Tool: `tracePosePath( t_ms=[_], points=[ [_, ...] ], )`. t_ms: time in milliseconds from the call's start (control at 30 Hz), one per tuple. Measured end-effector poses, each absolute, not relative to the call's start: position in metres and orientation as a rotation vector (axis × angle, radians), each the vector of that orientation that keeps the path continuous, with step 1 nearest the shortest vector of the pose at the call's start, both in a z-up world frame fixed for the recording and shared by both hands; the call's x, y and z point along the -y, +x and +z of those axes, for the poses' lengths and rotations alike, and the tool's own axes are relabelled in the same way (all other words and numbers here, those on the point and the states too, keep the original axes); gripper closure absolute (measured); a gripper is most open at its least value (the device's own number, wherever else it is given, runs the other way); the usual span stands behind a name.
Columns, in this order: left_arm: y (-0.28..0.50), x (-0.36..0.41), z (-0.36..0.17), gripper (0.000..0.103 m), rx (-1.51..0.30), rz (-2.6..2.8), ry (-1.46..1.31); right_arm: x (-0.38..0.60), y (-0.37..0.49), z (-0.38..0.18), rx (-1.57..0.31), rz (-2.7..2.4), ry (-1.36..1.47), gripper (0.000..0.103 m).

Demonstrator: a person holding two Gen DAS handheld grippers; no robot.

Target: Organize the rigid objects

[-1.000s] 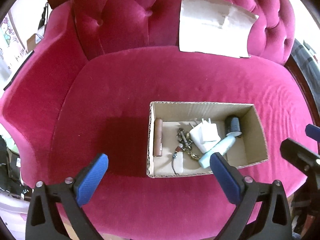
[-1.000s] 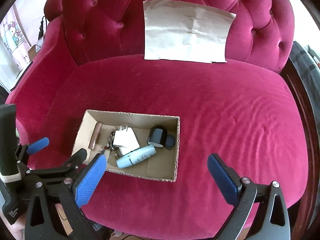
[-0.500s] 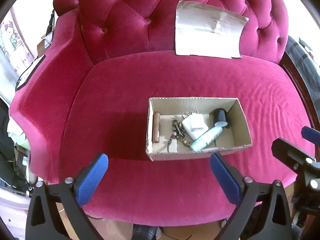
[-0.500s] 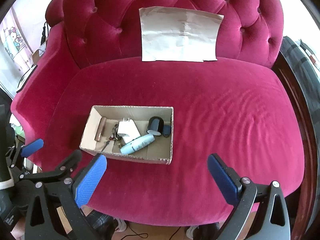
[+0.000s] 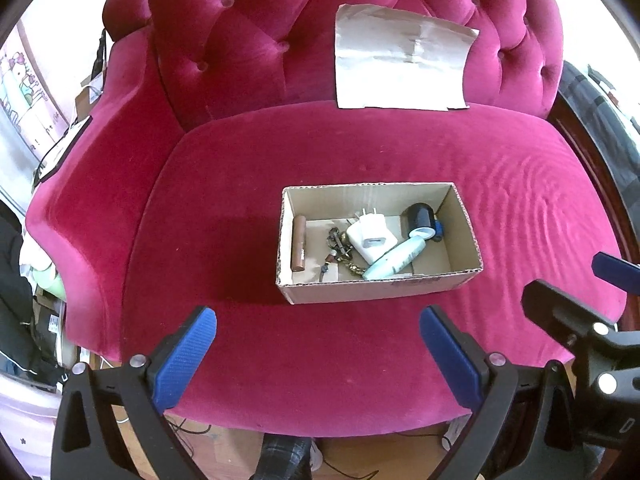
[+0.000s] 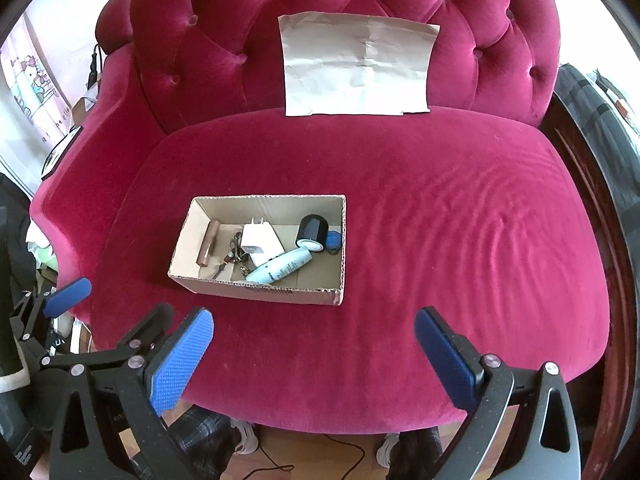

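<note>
Sofa [image 5: 360, 152]: red velvet, tufted back; its seat carries everything.
Box [image 5: 380, 292]: open cardboard box on the seat, nearer the seat's front edge than the backrest, left of the seat's middle in the right wrist view [image 6: 256, 290].
Tube [image 5: 299, 245]: brown, lying along the box's left wall.
Keys [image 5: 340, 248]: a small bunch with a chain, between the tube and the charger.
Charger [image 5: 370, 238]: white, prongs toward the box's back wall, near the middle of the box.
Bottle [image 5: 394, 259]: pale blue, lying on its side, slanting from the box's front wall toward the roll; it touches the charger.
Roll [image 5: 420, 220]: black, tipped over, by the box's right wall.
Blue piece [image 6: 333, 241]: small, round, just beside the roll against the right wall; what it is I cannot tell.
Paper [image 5: 400, 68]: creased sheet leaning on the backrest, its lower edge at the seat's back edge.
Left gripper [image 5: 318, 354]: jaws spread wide, empty, over the seat's front edge; the box lies beyond the fingertips, apart from them.
Right gripper [image 6: 314, 354]: jaws spread wide, empty, over the front edge; the box lies ahead and toward its left finger [image 6: 180, 360], not touched.
</note>
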State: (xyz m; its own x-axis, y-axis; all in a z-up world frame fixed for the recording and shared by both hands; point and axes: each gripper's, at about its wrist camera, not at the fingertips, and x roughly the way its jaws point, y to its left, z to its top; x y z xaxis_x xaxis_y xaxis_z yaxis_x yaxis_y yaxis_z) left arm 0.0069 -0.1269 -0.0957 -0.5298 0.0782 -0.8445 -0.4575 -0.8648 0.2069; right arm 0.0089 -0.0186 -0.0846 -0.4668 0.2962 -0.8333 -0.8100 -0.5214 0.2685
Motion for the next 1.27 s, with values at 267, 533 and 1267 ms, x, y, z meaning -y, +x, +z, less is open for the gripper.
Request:
tracePosePath(
  t_ms=[267, 533, 1267],
  points=[
    [0.011, 0.122, -0.096, 0.000, -0.597, 2.424, -1.314, 0.022, 0.012, -0.083, -0.855, 2.027, -0.976, 0.000],
    [0.013, 0.120, -0.096, 0.000, -0.600, 2.419, -1.312, 0.021, 0.014, -0.083, -0.859, 2.026, -0.975, 0.000],
    [0.014, 0.118, -0.090, 0.000, -0.589, 2.417, -1.299, 0.024, 0.016, -0.074, -0.854, 2.033, -0.958, 0.000]
  ],
)
